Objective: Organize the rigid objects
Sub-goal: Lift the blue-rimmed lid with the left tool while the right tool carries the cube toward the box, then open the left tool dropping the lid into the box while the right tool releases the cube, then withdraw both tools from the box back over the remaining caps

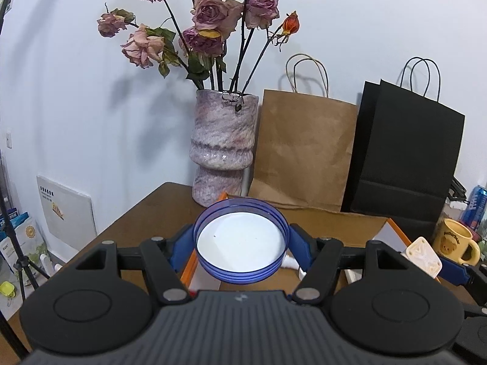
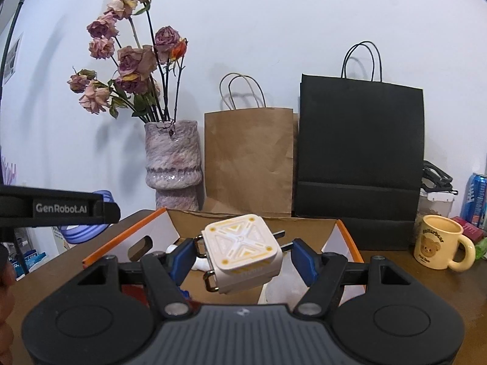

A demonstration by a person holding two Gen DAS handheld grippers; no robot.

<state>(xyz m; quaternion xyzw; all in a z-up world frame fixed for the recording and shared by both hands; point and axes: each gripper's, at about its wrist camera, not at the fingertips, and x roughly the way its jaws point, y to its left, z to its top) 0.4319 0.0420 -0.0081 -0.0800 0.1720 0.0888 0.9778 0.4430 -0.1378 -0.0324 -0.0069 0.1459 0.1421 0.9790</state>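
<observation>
My left gripper [image 1: 241, 243] is shut on a round blue lid with a white inside [image 1: 241, 241] and holds it above the near left part of an open cardboard box with orange edges [image 1: 334, 217]. My right gripper [image 2: 243, 254] is shut on a white and yellow square charger block [image 2: 243, 251] with metal prongs, held over the same box [image 2: 252, 217]. The charger block [image 1: 422, 257] and the right gripper's blue finger also show at the right of the left wrist view. The left gripper's arm and the blue lid [image 2: 83, 228] show at the left of the right wrist view.
A mottled purple vase of dried roses [image 1: 223, 149], a brown paper bag [image 1: 304, 152] and a black paper bag [image 1: 404, 158] stand behind the box against the wall. A yellow bear mug [image 2: 441, 245] and a blue can [image 2: 475, 197] stand at the right. White items lie in the box.
</observation>
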